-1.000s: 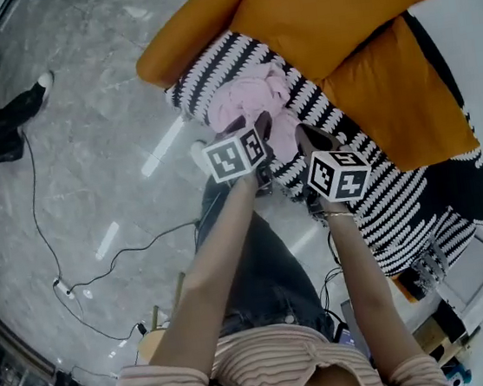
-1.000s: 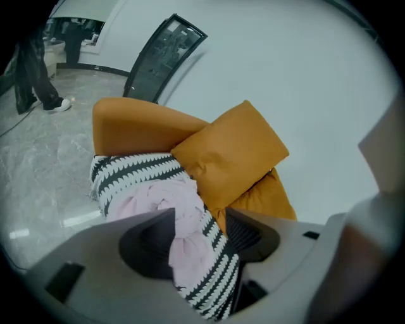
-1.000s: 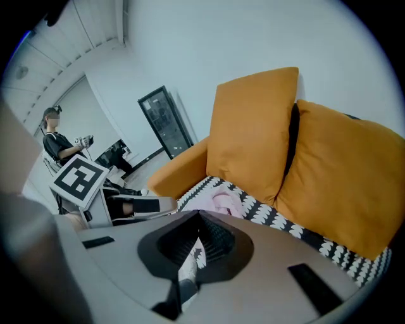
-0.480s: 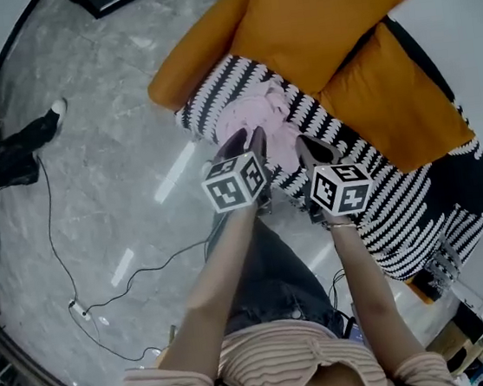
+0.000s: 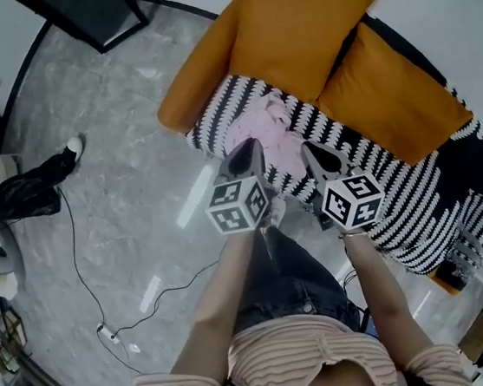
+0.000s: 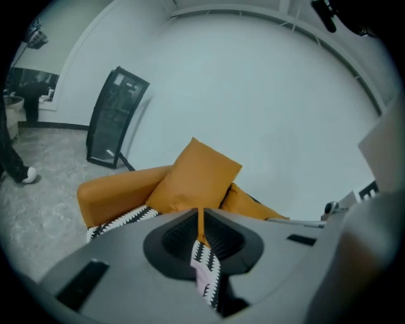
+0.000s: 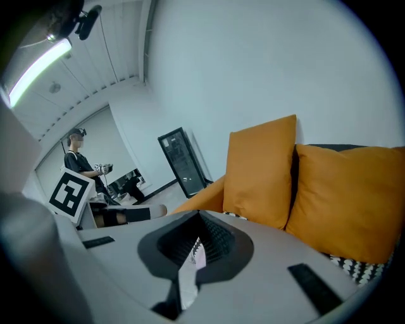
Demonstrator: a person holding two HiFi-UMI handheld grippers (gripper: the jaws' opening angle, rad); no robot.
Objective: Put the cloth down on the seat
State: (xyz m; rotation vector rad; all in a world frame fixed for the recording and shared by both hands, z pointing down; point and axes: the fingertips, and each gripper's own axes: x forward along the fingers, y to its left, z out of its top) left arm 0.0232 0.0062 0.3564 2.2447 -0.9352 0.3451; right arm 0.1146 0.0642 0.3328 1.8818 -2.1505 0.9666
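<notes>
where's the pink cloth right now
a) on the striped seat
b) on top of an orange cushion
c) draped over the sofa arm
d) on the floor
a, the pink cloth lies bunched on the striped seat, in front of the orange cushions and well clear of the floor.

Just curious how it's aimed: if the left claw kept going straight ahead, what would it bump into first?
Probably the large orange cushion, passing above the pink cloth on the striped seat; depth is unclear. The left claw has just been closing, with nothing between its jaws.
</notes>
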